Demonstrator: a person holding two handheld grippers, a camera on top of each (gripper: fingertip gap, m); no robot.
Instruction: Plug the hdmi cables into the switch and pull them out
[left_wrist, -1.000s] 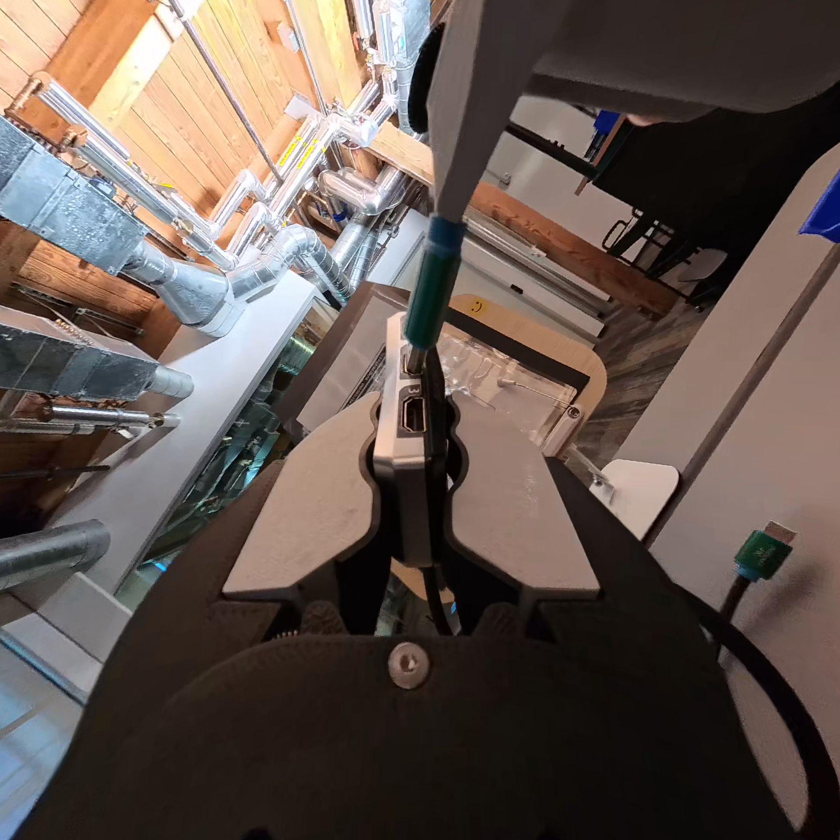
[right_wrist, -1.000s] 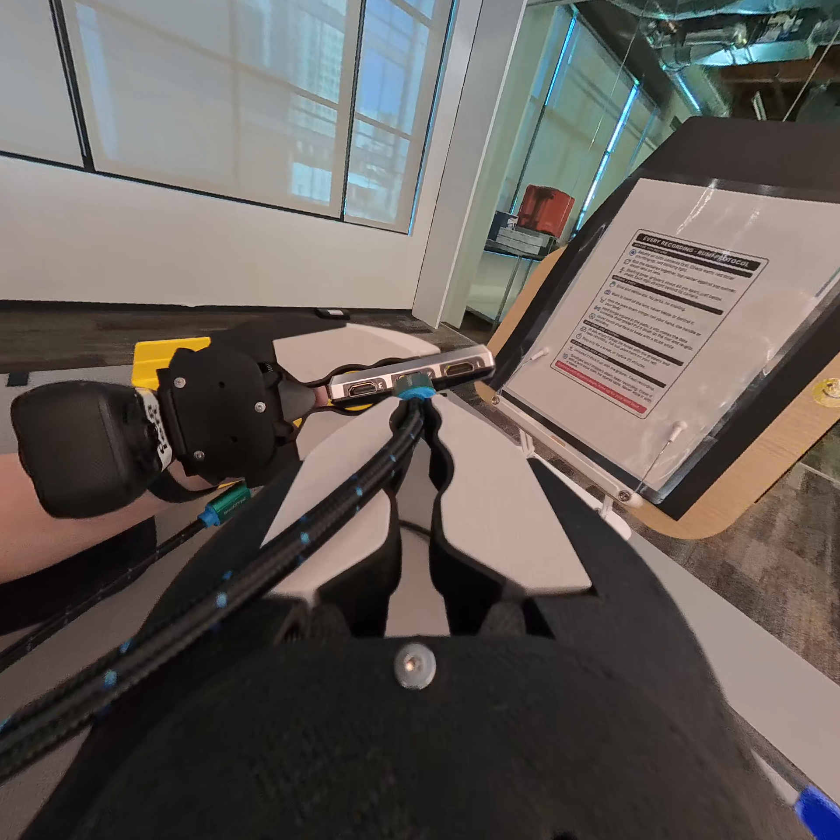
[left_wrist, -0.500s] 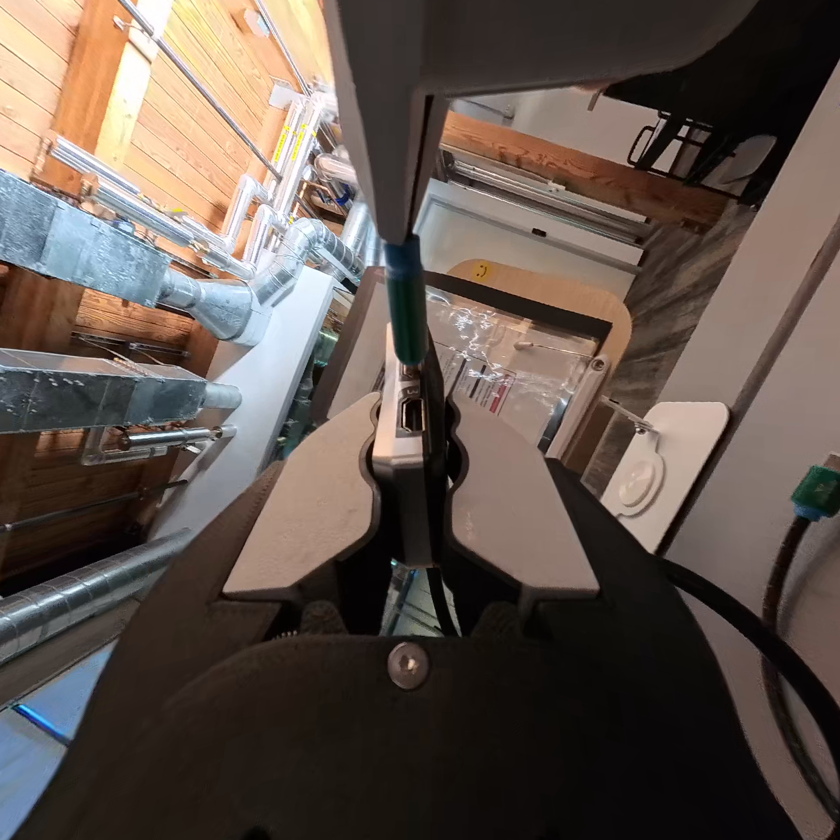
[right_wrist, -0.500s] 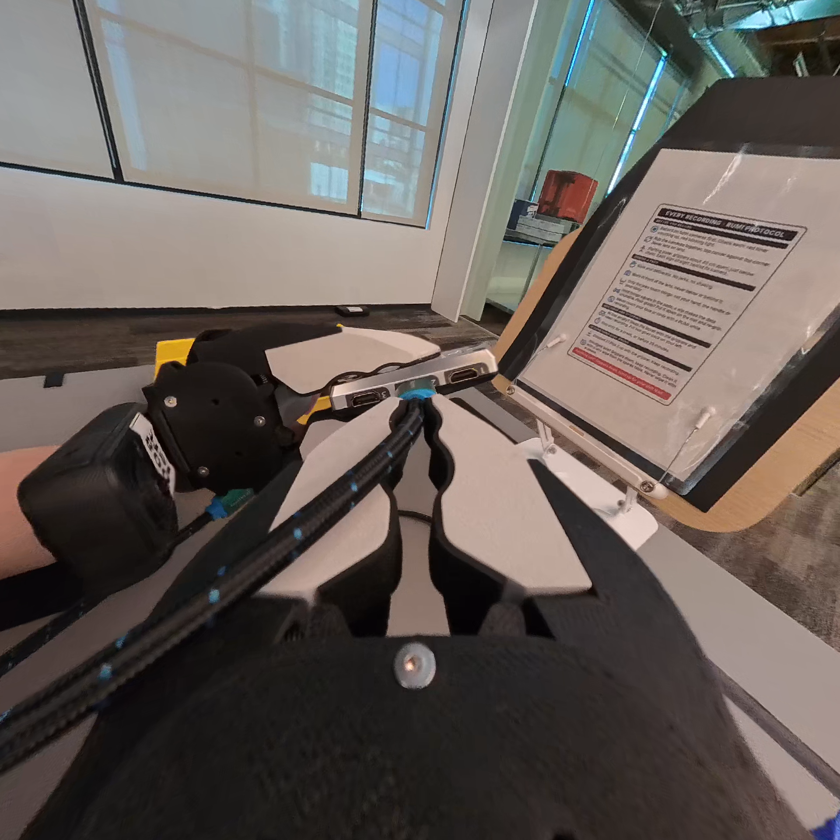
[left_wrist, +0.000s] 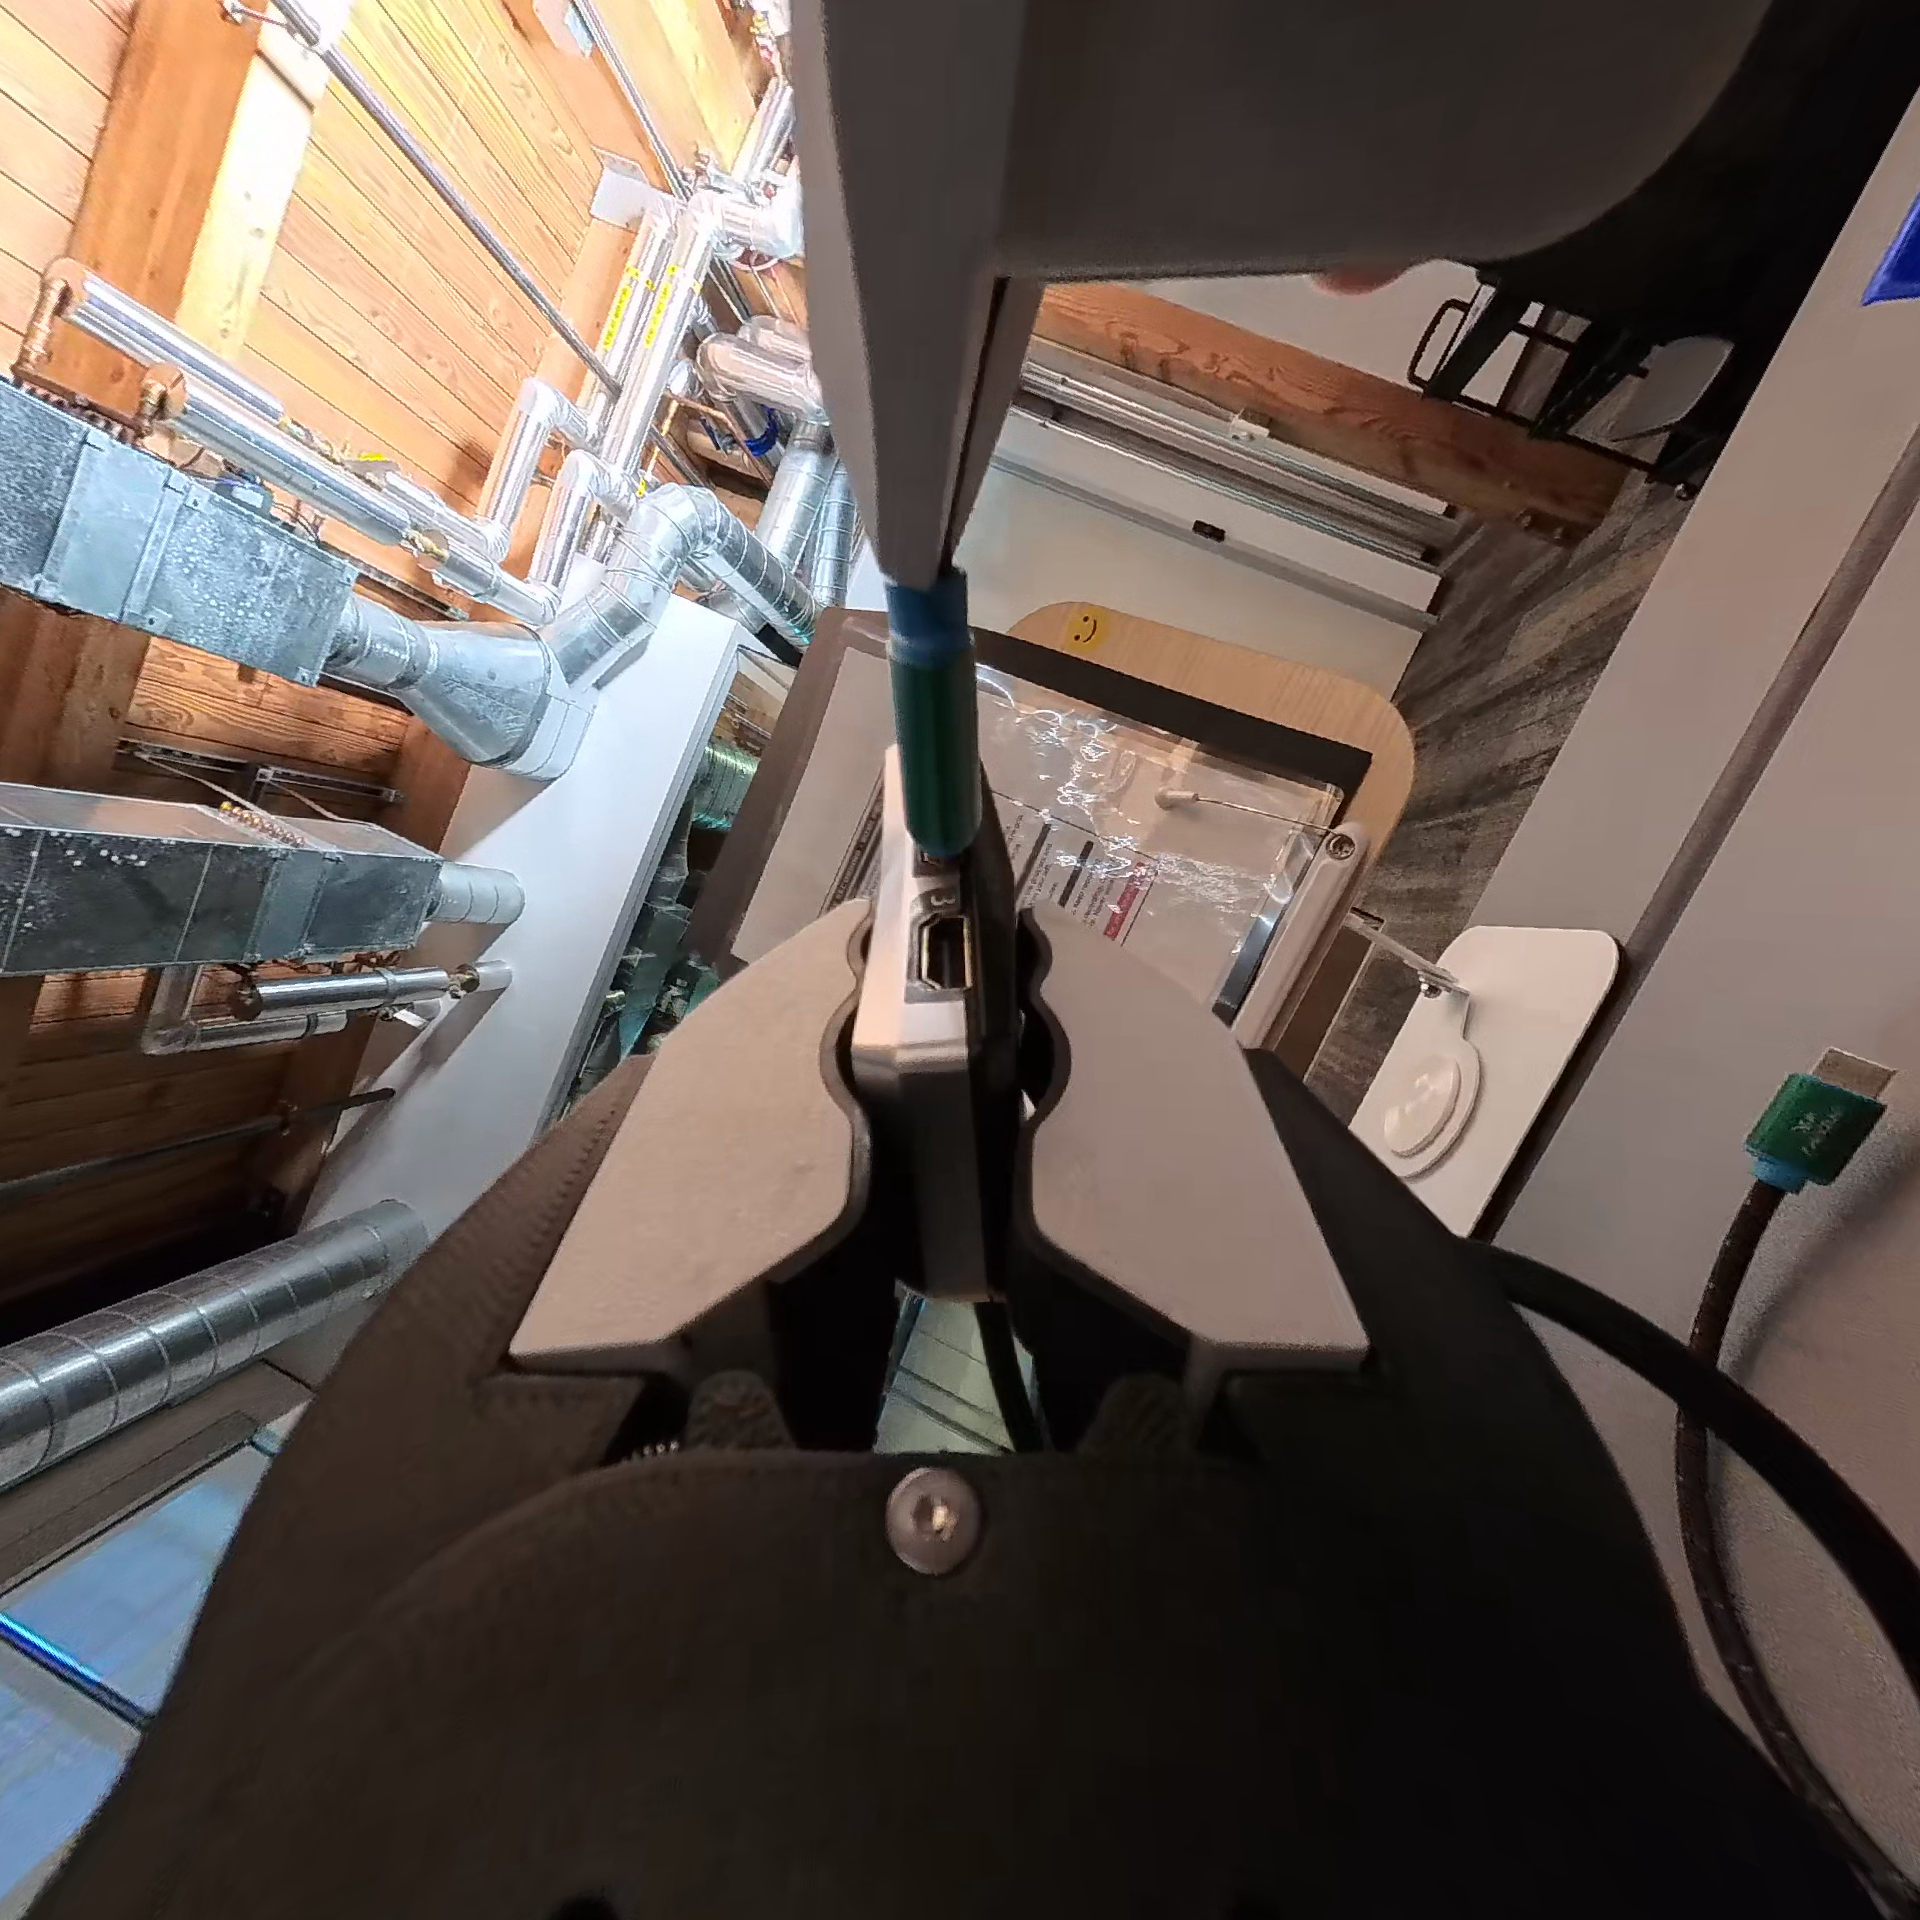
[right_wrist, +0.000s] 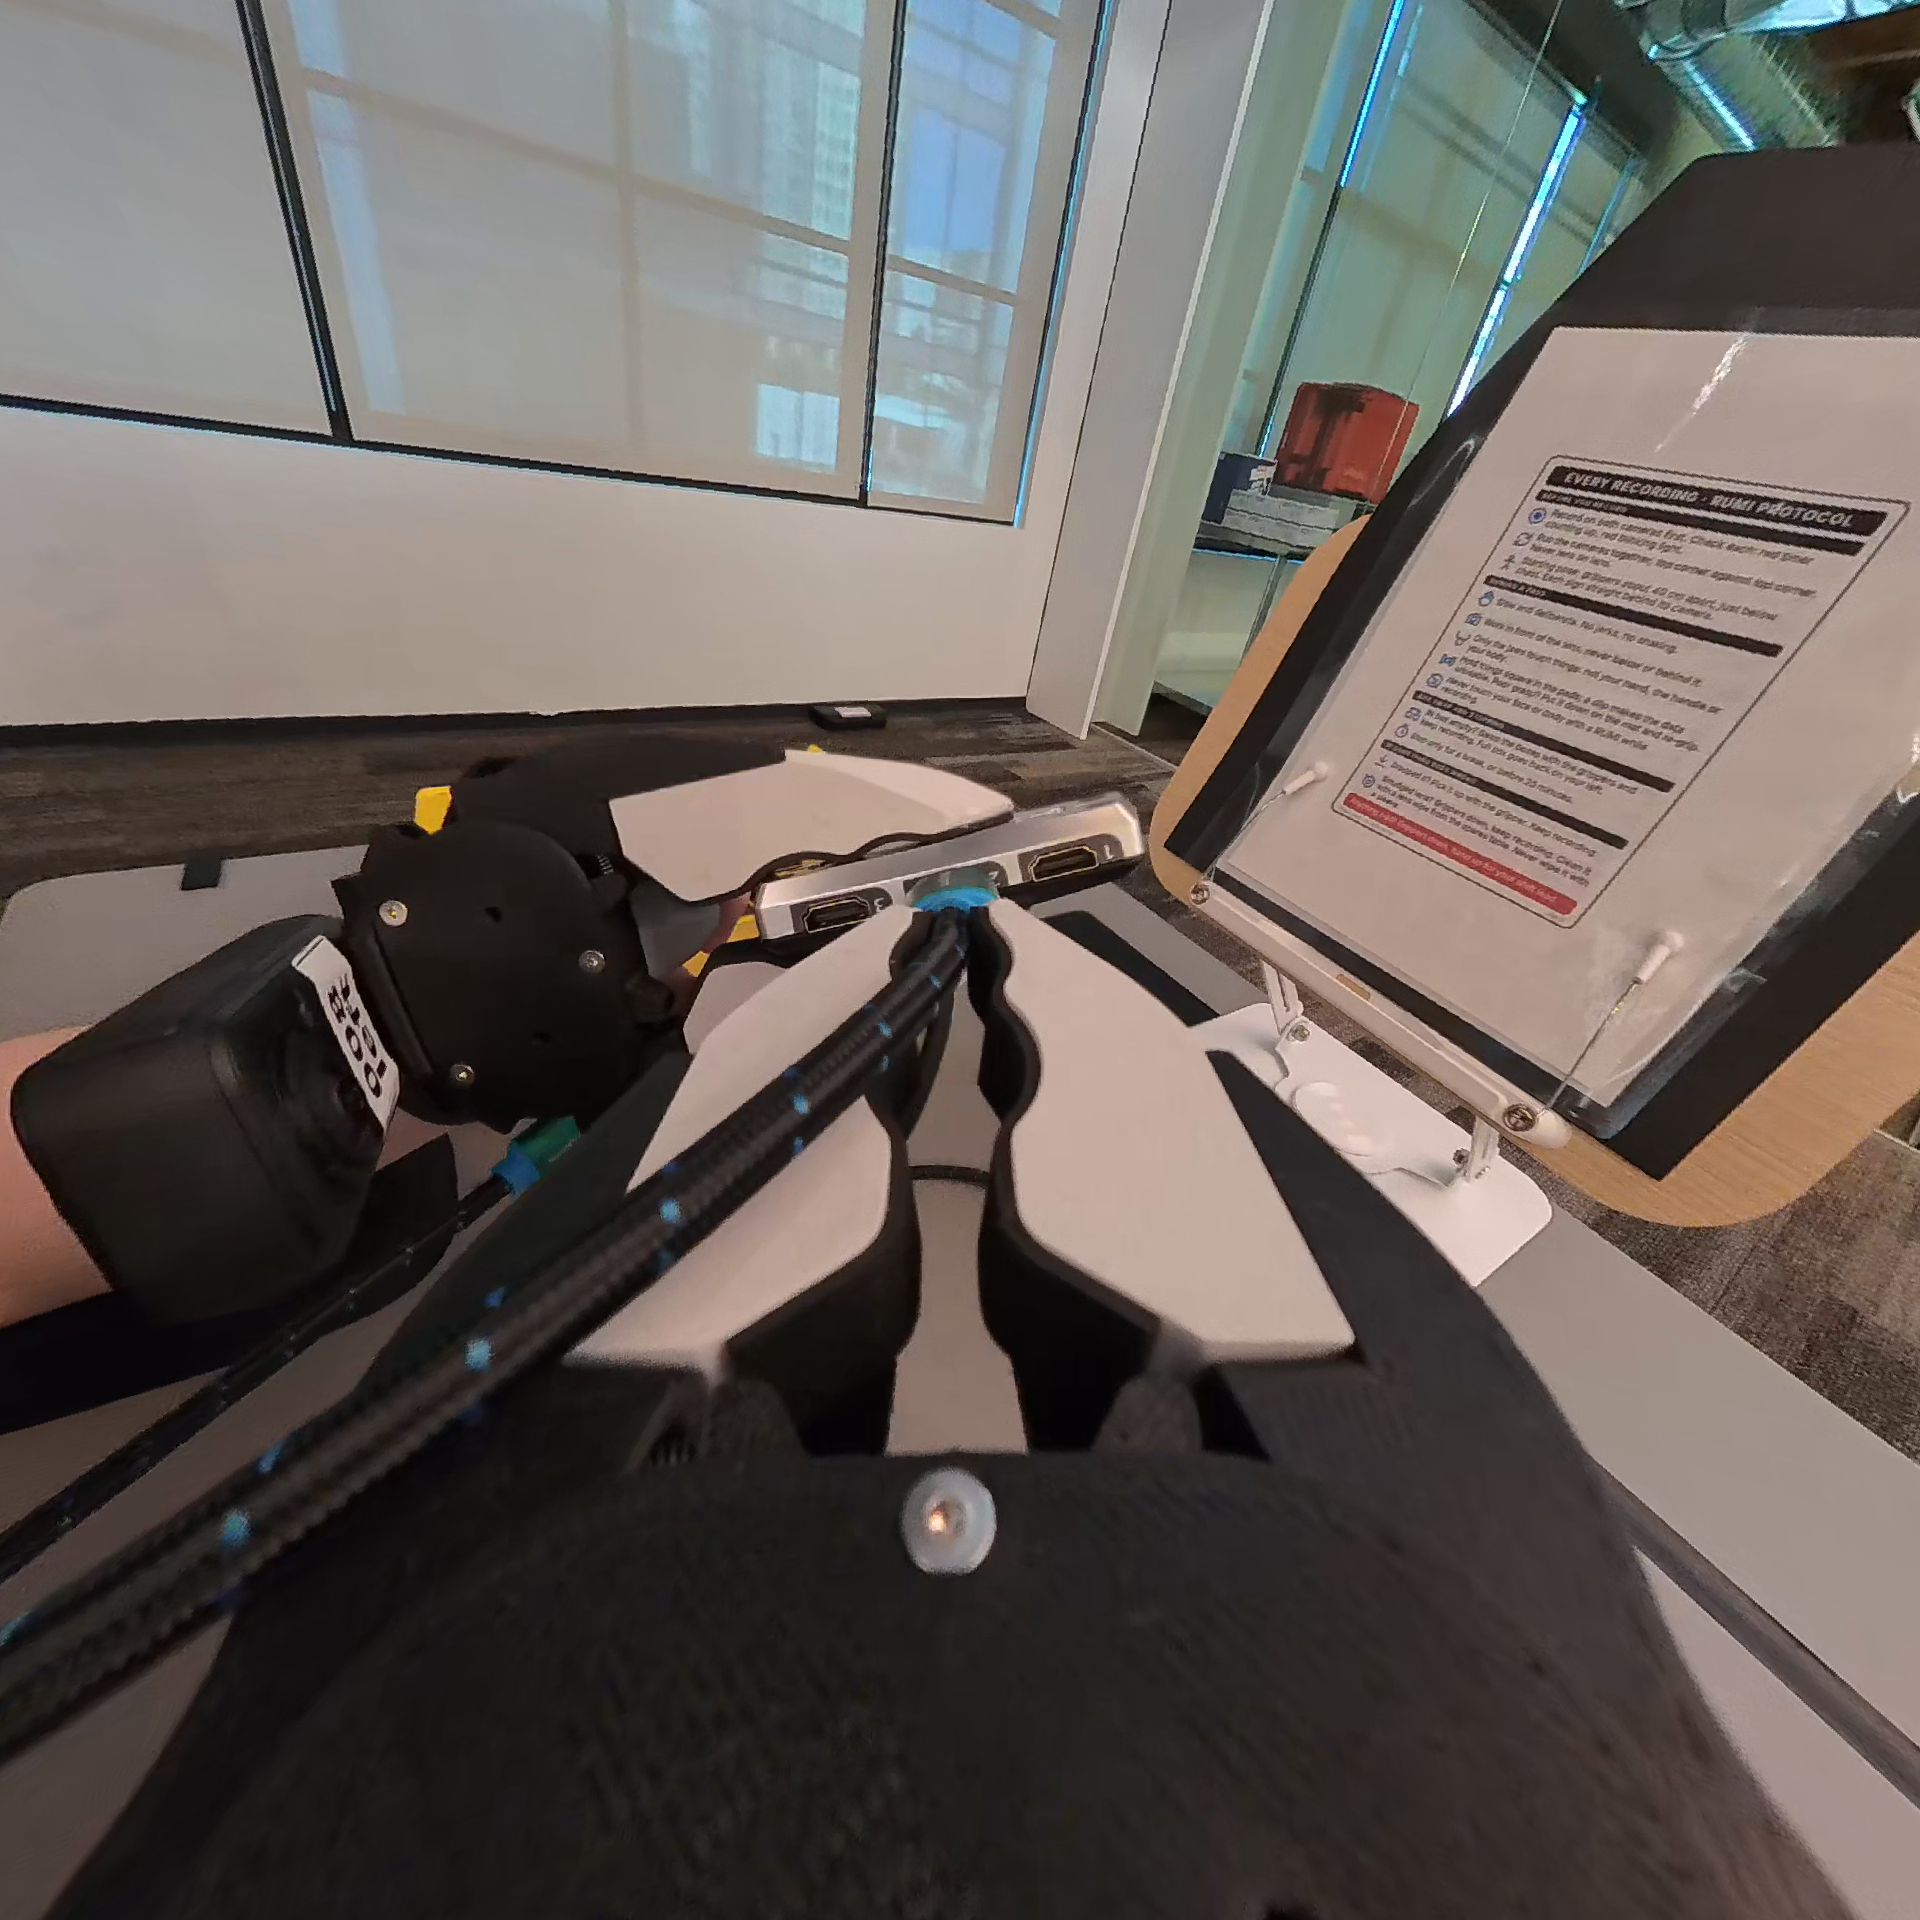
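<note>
Your left hand-held gripper (left_wrist: 940, 1039) clamped on slim silver HDMI switch (left_wrist: 914, 1023), frame centre. Your right hand-held gripper (right_wrist: 961, 935) pinched on green-and-blue plug of black braided HDMI cable (right_wrist: 665, 1210), plug seated in switch's middle port. Second green-plugged black cable (left_wrist: 1813, 1132) loose on grey counter (left_wrist: 1766, 852), right edge of left wrist view.

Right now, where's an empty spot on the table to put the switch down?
The bare grey table right of the white stand base is free. Left is crowded: the spare cable lies under the left gripper.
</note>
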